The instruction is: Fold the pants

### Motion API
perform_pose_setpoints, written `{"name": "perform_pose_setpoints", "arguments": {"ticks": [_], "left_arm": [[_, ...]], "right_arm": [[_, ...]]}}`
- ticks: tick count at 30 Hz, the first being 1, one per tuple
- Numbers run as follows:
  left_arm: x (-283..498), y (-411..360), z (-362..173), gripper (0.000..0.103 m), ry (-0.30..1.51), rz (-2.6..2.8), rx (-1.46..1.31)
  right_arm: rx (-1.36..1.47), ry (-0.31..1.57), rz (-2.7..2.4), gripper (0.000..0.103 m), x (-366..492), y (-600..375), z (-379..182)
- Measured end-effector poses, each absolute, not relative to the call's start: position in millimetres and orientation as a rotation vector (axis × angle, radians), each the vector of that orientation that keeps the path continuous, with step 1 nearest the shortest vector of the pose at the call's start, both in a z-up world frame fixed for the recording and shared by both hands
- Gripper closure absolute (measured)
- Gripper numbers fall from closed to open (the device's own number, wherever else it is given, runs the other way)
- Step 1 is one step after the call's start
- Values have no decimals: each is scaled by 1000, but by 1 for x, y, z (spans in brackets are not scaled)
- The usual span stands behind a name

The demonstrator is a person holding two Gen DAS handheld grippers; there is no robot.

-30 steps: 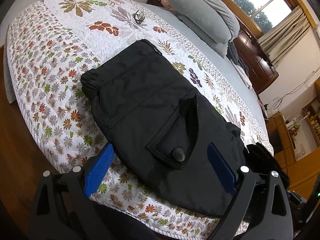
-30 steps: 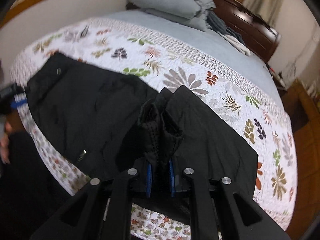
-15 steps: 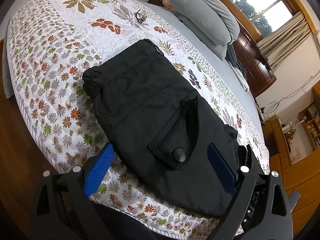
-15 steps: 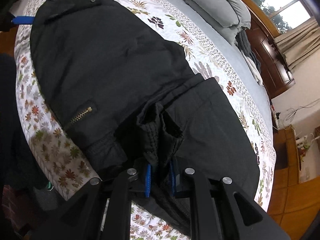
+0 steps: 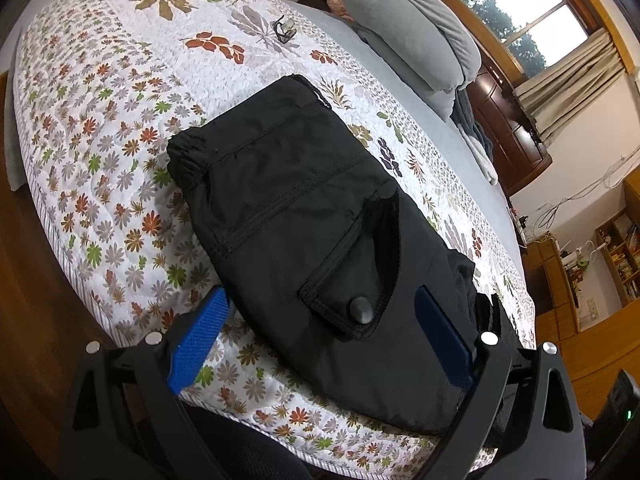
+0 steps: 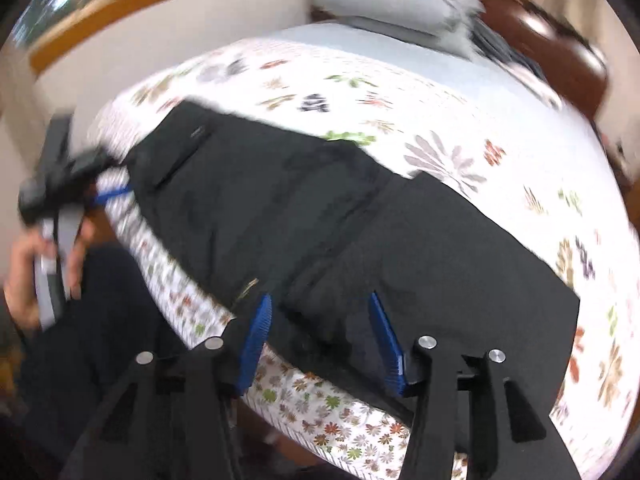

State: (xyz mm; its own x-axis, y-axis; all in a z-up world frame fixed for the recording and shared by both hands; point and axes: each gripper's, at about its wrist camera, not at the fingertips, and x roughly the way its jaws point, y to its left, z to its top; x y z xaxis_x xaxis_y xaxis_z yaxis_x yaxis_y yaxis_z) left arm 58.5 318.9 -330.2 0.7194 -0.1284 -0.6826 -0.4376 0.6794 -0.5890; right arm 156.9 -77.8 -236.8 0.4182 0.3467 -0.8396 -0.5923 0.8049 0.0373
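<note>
The black pants (image 5: 320, 216) lie folded on the floral quilt (image 5: 100, 128) of the bed, near its front edge, stretching away from the left gripper (image 5: 324, 340), whose jaws stand wide apart with nothing clamped: one blue pad (image 5: 198, 342) sits over the quilt just left of the fabric, the other over the cloth's near right corner. A flapped pocket with a round snap button (image 5: 361, 310) lies between these jaws. The right gripper (image 6: 320, 336) has just been opening its jaws; they now stand released, with the pants' dark edge between the blue pads but not pinched. That view is smeared by motion, so seams, a small zipper and the fold lines are hard to make out. At its left edge a person's hand (image 6: 28, 276) holds the other gripper's handle, blurred and partly cut off. Beyond the jaws, grey pillows (image 5: 416, 36) are stacked against the dark wooden headboard (image 5: 508, 128).
</note>
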Motion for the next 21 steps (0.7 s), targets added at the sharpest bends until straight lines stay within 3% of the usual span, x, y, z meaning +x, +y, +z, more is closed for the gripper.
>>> {"name": "perform_pose_setpoints", "arguments": {"ticks": [4, 9, 14, 21], "left_arm": [[57, 322, -332, 9, 766, 195, -846], [56, 327, -335, 9, 774, 198, -879], [51, 336, -335, 9, 759, 190, -957], [52, 369, -344, 8, 658, 149, -1187]], "right_arm": [[-184, 1068, 451, 53, 190, -97, -258], [-254, 1158, 445, 53, 197, -78, -292], [-300, 1206, 496, 54, 203, -70, -286], [-145, 1319, 775, 31, 261, -55, -216]]}}
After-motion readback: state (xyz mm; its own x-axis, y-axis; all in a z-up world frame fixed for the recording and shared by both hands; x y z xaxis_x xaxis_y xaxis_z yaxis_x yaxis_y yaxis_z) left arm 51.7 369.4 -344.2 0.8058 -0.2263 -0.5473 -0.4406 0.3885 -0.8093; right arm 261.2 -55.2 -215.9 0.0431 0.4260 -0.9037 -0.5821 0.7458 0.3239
